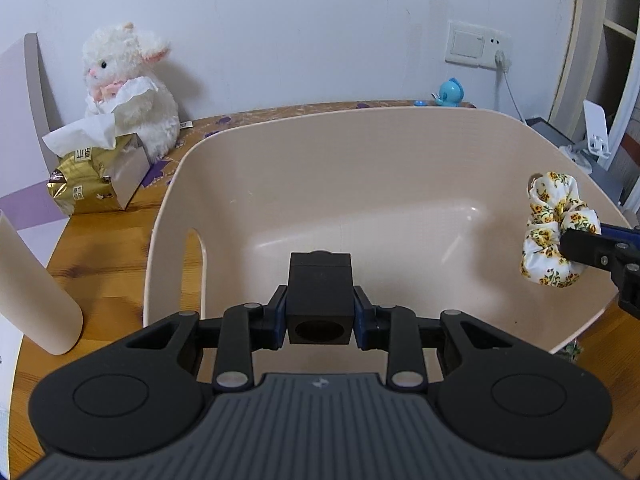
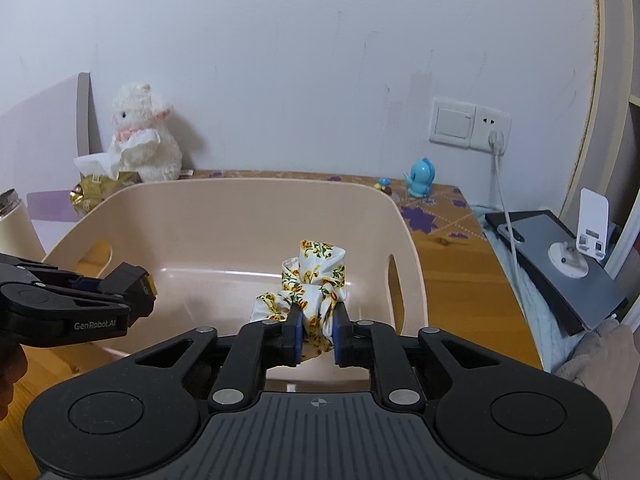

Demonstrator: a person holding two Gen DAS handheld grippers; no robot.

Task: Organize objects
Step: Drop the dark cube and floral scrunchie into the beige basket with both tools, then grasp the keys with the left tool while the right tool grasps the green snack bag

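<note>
Left gripper (image 1: 320,312): clamped on a black block (image 1: 320,300) above the beige basket (image 1: 360,152).
Right gripper (image 2: 316,338): clamped on a floral scrunchie (image 2: 312,284).
Right view only: yellow face on the block's far side.

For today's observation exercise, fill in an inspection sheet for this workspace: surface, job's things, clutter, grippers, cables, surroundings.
Surface: wooden table, patterned runner at the back.
Job's things: beige bin; black box; scrunchie.
Clutter: plush, tissues, blue toy, bottle, tablet.
Grippers: left gripper shut on box; right gripper shut on scrunchie, both over the bin.
Cables: white cable plugged into the socket.
Surroundings: white wall.
</note>
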